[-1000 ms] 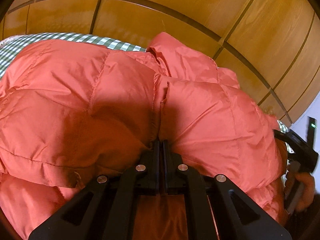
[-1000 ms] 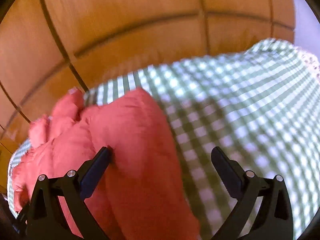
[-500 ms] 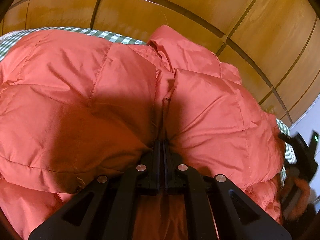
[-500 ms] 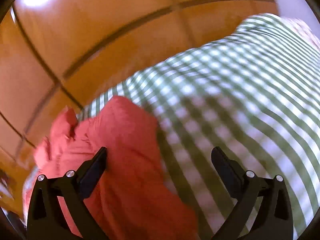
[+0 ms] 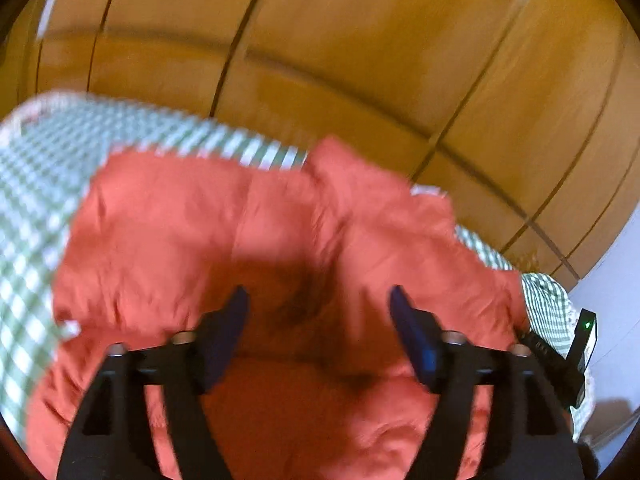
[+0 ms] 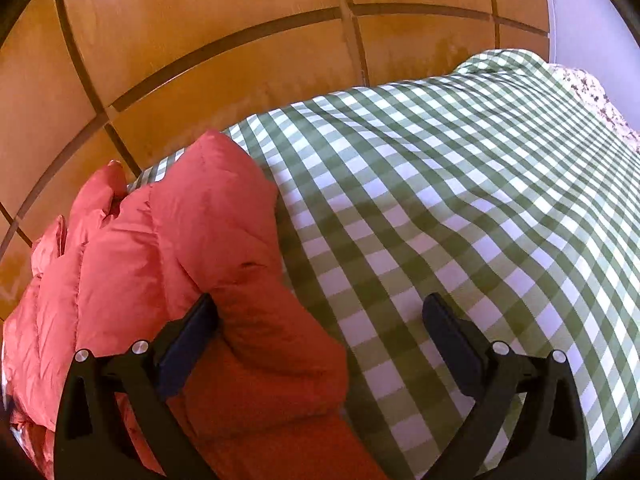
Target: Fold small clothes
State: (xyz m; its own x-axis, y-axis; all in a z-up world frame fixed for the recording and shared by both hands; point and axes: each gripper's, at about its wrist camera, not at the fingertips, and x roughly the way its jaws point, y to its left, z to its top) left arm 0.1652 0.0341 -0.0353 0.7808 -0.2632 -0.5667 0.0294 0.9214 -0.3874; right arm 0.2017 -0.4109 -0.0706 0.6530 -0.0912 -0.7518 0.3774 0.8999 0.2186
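Note:
A puffy red quilted jacket [image 5: 248, 240] lies bunched on a green-and-white checked cloth [image 5: 36, 184]. My left gripper [image 5: 318, 300] hovers above the jacket's middle, its jaws opening, wide apart, with nothing pinched between them. The picture in the left wrist view is blurred. In the right wrist view the same jacket [image 6: 192, 256] fills the lower left. My right gripper [image 6: 320, 312] stands open over the jacket's right edge, its left finger against the fabric and its right finger over the checked cloth [image 6: 460, 184].
Orange-brown wooden panels [image 5: 360, 40] with dark seams rise behind the cloth-covered surface. The other gripper's black body with a green light [image 5: 576, 352] shows at the right edge of the left wrist view. A pale wall [image 6: 580, 12] stands at the far right.
My left gripper was shut on the jacket's fabric; it has let go, opened wide and lifted away. The right gripper stayed open and shifted along the jacket's edge.

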